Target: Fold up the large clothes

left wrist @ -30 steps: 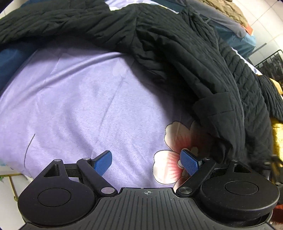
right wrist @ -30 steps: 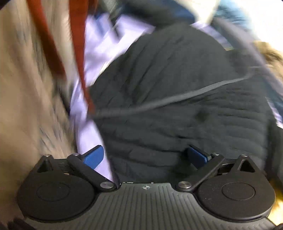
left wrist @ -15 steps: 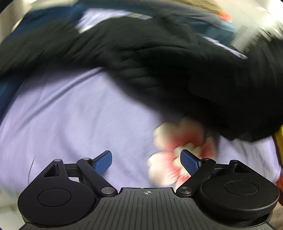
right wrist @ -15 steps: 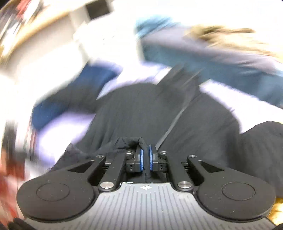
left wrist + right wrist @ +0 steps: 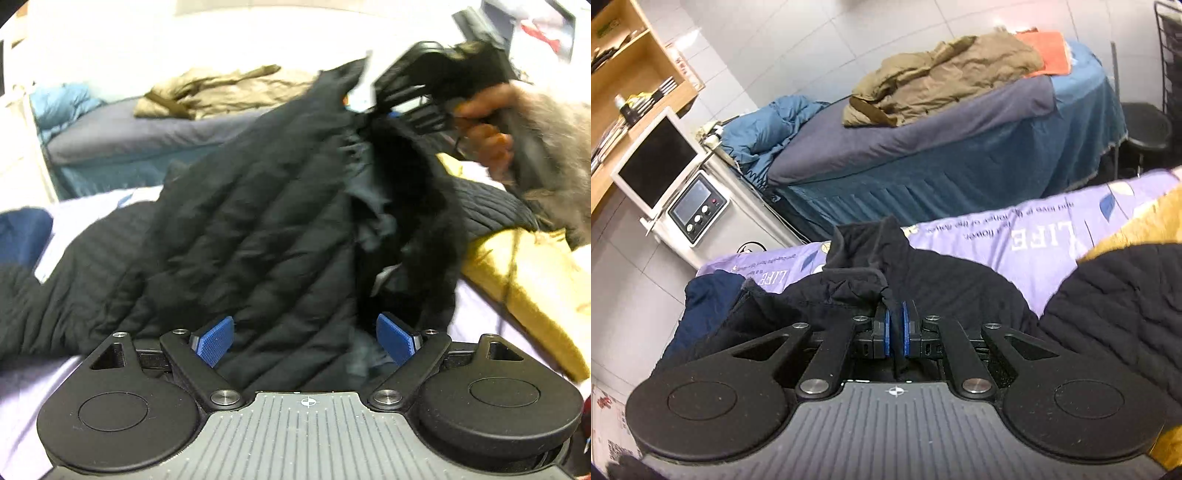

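Purple printed bedsheet under everything, second bed behind. Your right gripper is pinched tight on a fold of the black quilted jacket, lifting that edge off the sheet. Your left gripper is spread wide, jacket fabric hanging between the pads but not clamped. Jacket's still bunched, partly draped over the yellow garment. No fold made yet; I'd say you're only starting: spread flat first, then fold.
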`<state>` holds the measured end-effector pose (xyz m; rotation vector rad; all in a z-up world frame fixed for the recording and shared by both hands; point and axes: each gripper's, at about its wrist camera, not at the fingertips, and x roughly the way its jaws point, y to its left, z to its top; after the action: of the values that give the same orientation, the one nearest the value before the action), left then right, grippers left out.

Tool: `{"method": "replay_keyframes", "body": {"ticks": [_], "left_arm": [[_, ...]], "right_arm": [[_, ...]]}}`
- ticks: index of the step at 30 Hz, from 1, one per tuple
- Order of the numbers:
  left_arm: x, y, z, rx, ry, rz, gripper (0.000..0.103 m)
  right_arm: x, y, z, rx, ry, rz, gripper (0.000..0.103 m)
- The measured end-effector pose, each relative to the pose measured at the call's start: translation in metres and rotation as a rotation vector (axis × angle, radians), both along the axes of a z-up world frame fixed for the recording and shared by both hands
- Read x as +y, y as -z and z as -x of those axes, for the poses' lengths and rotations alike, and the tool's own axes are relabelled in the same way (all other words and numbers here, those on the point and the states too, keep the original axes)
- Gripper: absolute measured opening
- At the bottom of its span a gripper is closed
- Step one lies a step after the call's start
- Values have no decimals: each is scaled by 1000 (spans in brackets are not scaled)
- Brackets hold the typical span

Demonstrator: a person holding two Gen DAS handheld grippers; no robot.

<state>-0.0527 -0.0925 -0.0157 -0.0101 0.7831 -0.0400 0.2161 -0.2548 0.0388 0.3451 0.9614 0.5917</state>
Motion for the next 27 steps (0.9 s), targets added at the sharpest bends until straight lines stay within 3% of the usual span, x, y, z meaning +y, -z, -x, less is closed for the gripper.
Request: {"method": "replay_keyframes", "body": {"ticks": [4,6,9,11,12,14,15,17,19,20,21,23,27], "left_arm": [[-30,29,-26,106,-41,-258,103],[-23,42,-37,120,-113,-321,103],[11,40,-41,130,-188,-252,103],[41,32,-40,139,-245,-223,75],[61,25,-39,143,-274,-181,72],[97,11,-31,130,-345,-131,56],[117,1,-27,121,-389,-117,56],[156,-17,-13,103,-471,-64,56],[194,-30,2,102,-558,-2,57],[208,-34,11,102,-590,40,57],[222,-39,15,102,-621,86,57],[235,-45,21,107,-643,138,54],[222,-47,16,110,-622,200,45]], "right_arm": [[-8,6,-7,31,27,-23,9],[-8,7,-6,32,25,-25,9],[-8,7,-2,39,8,-22,9],[-11,7,2,41,0,-13,10],[-13,7,4,43,-10,-11,12],[-17,5,8,44,-40,-9,14],[-19,4,12,41,-59,-7,16],[-20,1,22,24,-104,16,36],[-19,-1,36,-4,-144,45,85],[-17,0,45,-12,-180,51,93],[-14,1,54,-15,-220,54,98],[-6,2,78,-38,-291,81,97],[-6,-1,122,-107,-286,144,98]]}}
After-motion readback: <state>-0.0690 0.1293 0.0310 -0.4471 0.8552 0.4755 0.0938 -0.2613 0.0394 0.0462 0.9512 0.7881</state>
